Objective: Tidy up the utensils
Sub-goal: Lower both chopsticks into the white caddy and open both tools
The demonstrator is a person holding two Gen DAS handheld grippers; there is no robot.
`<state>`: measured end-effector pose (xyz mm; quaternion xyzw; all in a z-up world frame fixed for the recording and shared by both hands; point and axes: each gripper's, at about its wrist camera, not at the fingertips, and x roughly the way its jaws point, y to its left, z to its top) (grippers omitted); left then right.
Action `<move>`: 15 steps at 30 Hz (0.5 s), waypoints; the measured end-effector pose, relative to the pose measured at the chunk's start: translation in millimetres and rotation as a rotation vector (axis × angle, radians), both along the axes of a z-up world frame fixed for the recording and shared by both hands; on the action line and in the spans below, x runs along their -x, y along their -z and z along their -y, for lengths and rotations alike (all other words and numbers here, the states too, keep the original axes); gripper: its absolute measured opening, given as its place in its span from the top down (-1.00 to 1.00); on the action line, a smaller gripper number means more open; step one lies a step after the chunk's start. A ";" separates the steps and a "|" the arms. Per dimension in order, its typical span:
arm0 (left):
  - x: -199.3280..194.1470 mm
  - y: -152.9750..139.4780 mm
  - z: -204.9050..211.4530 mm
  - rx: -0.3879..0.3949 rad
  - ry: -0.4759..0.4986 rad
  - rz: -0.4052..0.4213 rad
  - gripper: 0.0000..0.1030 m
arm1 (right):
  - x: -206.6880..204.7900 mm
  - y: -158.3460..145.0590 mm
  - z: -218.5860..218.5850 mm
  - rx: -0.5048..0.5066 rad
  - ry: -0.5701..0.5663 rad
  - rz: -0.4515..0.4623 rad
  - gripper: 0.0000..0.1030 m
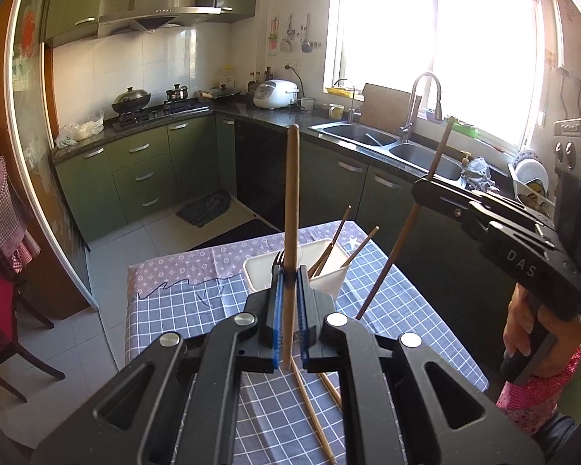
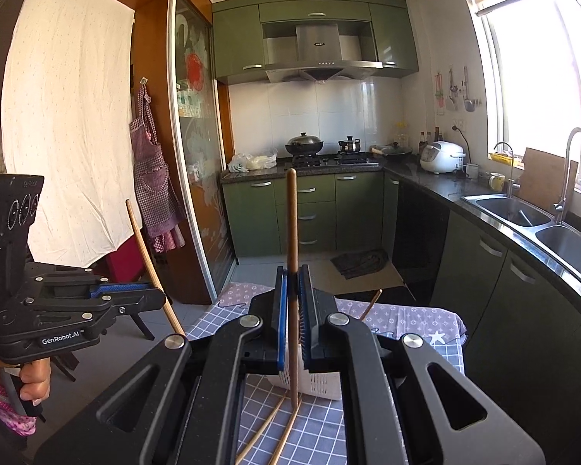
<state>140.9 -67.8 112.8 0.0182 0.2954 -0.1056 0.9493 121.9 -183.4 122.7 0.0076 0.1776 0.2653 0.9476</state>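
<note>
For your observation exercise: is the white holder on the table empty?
No. Chopsticks and a fork stand in the white holder.

Wok (image 1: 131, 100) on stove, rice cooker (image 1: 275, 94), sink (image 1: 372, 137).

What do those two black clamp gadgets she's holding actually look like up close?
Both the left gripper and right gripper are matte black linkage arms with silver rivets and blue finger pads. White lettering reads "GenRobot.AI" on the left, "DAS" on the right. Her sleeves are pink and patterned.

Both wrist views look forward, close above the table (image 1: 197, 310); each apparently faces the stove (image 2: 329, 161).
</note>
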 end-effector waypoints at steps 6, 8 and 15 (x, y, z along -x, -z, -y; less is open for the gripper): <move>-16.6 -28.9 5.8 0.008 0.005 0.060 0.87 | -29.9 -25.7 -0.5 -0.023 0.025 0.023 0.87; -24.5 -38.4 9.3 0.008 0.006 0.083 0.87 | -40.6 -33.1 0.5 -0.024 0.035 0.031 0.87; -62.7 -47.1 24.4 -0.016 -0.027 0.135 0.87 | -83.4 -39.4 -5.0 -0.019 0.071 0.021 0.87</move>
